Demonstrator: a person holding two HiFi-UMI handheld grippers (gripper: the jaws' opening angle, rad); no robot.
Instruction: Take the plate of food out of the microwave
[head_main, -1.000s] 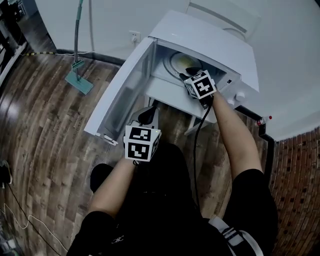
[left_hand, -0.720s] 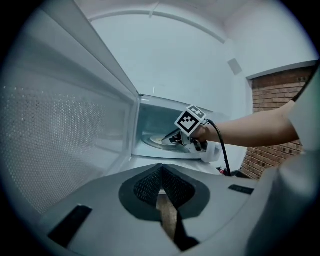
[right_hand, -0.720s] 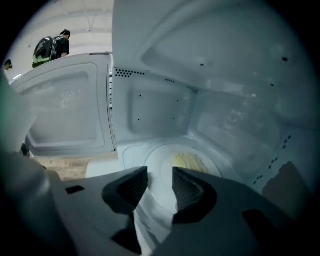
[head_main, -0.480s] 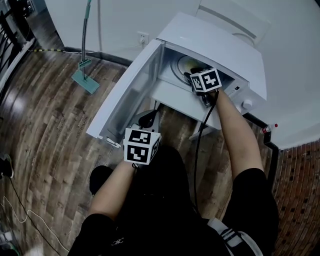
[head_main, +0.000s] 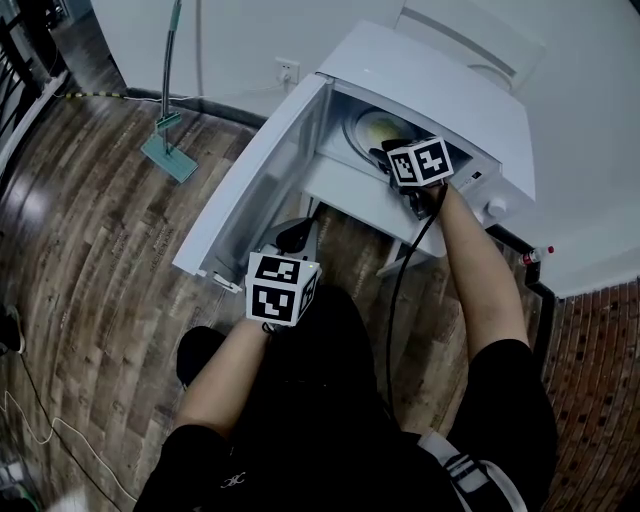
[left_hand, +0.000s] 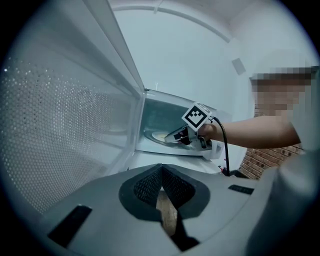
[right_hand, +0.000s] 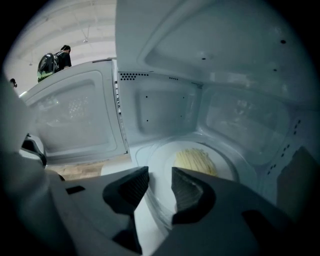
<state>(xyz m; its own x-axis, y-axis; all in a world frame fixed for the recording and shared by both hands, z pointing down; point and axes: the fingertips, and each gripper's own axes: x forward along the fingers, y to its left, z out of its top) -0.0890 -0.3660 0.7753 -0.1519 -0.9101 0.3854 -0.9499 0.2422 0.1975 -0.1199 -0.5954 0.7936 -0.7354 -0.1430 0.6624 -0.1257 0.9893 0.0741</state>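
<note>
The white microwave (head_main: 440, 90) stands with its door (head_main: 260, 190) swung open to the left. Inside, on the glass turntable, lies a white plate (right_hand: 167, 155) with a mound of yellow food (right_hand: 195, 161); it also shows in the head view as plate (head_main: 372, 128). My right gripper (right_hand: 160, 187) reaches into the cavity, and its jaws stand apart at the plate's near rim, pressing on nothing. In the head view my right gripper (head_main: 387, 150) is at the oven's mouth. My left gripper (head_main: 293, 235) hangs below the door, tips together and empty, seen also as left gripper (left_hand: 161, 172).
A green-headed mop (head_main: 168, 155) leans at the wall to the left, near a wall socket (head_main: 288, 71). A black cable (head_main: 395, 290) trails from the right gripper. A red-capped object (head_main: 533, 255) sits right of the microwave by the brick-patterned floor (head_main: 590, 400). Two people (right_hand: 55, 62) stand far off.
My right gripper has gone further into the microwave, closer to the plate. The left gripper stays where it was below the door.
</note>
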